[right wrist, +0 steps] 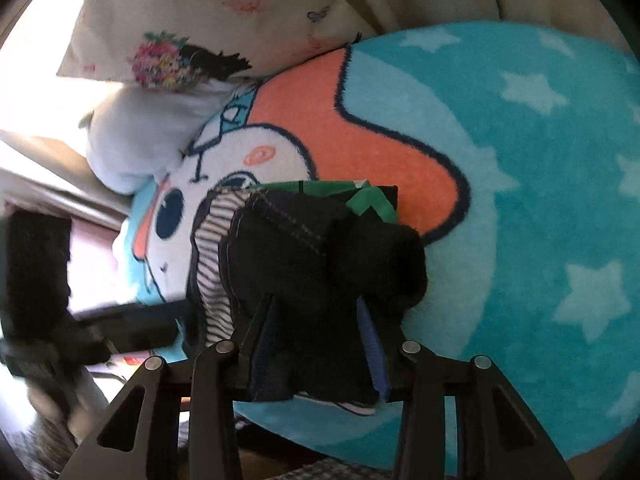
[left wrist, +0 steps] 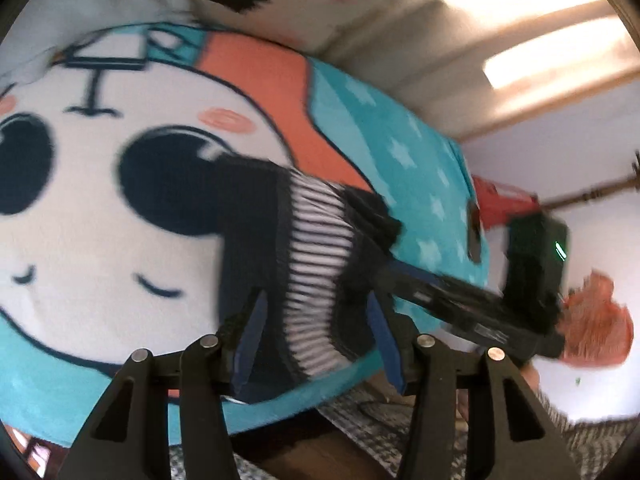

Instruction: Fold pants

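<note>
The pants (left wrist: 272, 240) are dark navy with a black-and-white striped waistband (left wrist: 316, 276) and a green lining patch (right wrist: 360, 196). They lie bunched on a teal cartoon-face blanket (left wrist: 120, 200). My left gripper (left wrist: 316, 308) has its blue-padded fingers apart around the striped waistband. My right gripper (right wrist: 316, 312) has its fingers around a thick bunch of the dark fabric (right wrist: 320, 248), which fills the gap between them. The right gripper body shows in the left wrist view (left wrist: 536, 256) at the right, blurred.
The teal blanket with stars (right wrist: 540, 160) covers the bed. A floral pillow (right wrist: 192, 24) and a pale cushion (right wrist: 136, 132) lie at the far end. A checked rug (left wrist: 400, 432) and dark floor are below the bed edge. White wall is at right (left wrist: 592, 160).
</note>
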